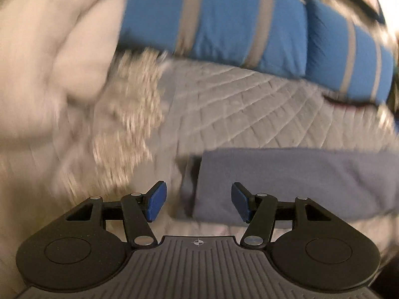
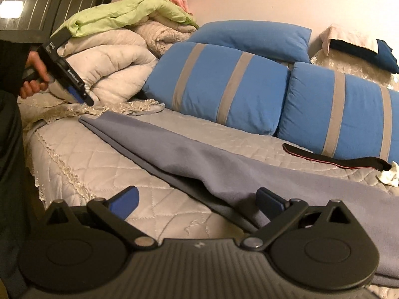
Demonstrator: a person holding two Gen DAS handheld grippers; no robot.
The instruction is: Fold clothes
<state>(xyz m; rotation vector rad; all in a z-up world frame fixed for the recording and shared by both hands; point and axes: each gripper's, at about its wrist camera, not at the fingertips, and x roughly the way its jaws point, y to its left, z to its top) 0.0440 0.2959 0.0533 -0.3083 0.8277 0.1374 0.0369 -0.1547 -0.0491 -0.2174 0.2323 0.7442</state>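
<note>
Both grippers are apart and empty: the right gripper [image 2: 197, 200] straddles the folded grey-blue cloth [image 2: 212, 164], whose far end lies ahead of the left gripper [image 1: 198, 200]. Next fold needs fresh grips on its edge.

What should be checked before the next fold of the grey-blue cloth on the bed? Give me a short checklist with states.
1. Right gripper open, nothing clamped: ok.
2. Left gripper free of fabric: ok, pads apart and bare.
3. Grey-blue cloth lying flat on the quilted bedspread: mostly ok; near edge gapes between layers.
4. Black strap and white scrap clear of the cloth: cannot tell; they lie close to its far edge.
5. Striped blue cushions off the cloth: ok.
</note>
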